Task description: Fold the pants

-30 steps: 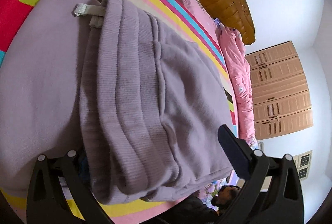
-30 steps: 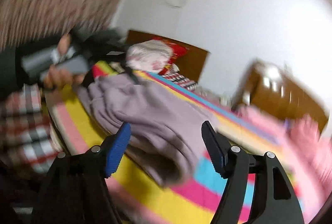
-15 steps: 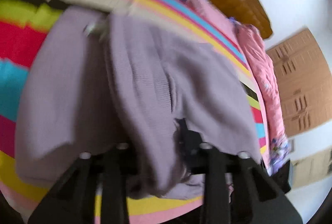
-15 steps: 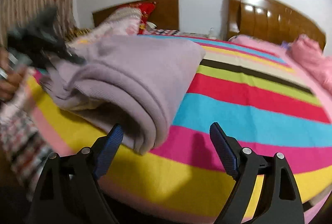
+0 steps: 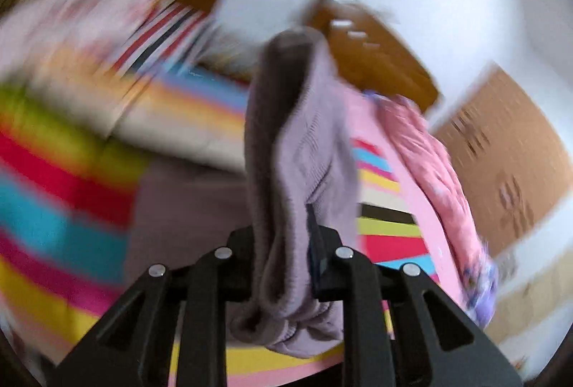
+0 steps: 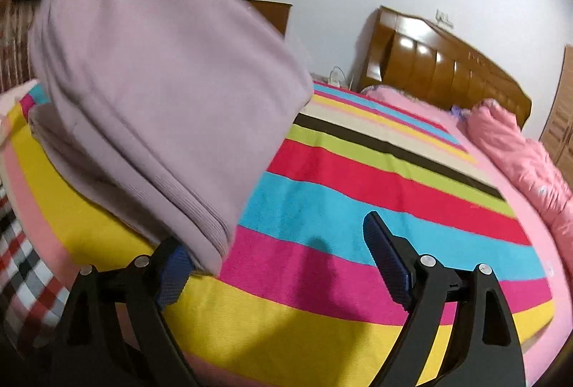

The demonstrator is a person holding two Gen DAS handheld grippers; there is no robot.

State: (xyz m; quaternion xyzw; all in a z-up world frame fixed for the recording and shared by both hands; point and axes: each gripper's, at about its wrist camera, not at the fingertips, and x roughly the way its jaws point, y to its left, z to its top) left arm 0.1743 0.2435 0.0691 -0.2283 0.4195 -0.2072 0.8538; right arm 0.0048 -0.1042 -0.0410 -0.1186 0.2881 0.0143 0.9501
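Bedroom, white walls, wooden headboard at 1 o'clock in the right view, wardrobe doors at 3 o'clock in the left view. The work surface is a bed with a bright striped blanket; a pink quilt is bunched along its far side at 3 o'clock.

The pants are lilac knit, already doubled over into a thick bundle. In the right view the bundle fills 9 to 12 o'clock, raised off the blanket, ribbed edge hanging down toward 7 o'clock. The left view is heavily blurred.

Left gripper: jaws nearly shut, pinching a thick wad of the pants, fabric bulging out below the fingers and rising in a column to 12 o'clock. Angled downward, dead centre at 6 o'clock.

Right gripper: jaws wide apart, nothing between the pads, only blanket behind. Left finger sits right under the hanging ribbed edge at 7 o'clock; contact can't be told. Tilted down toward the bed.

Step in hand, as I read it: lift the bundle and get the second grip on. To do it well, bring the right jaws around the hanging ribbed edge, catch all layers, not just the outer one. Keep both grips level so the fold stays square.
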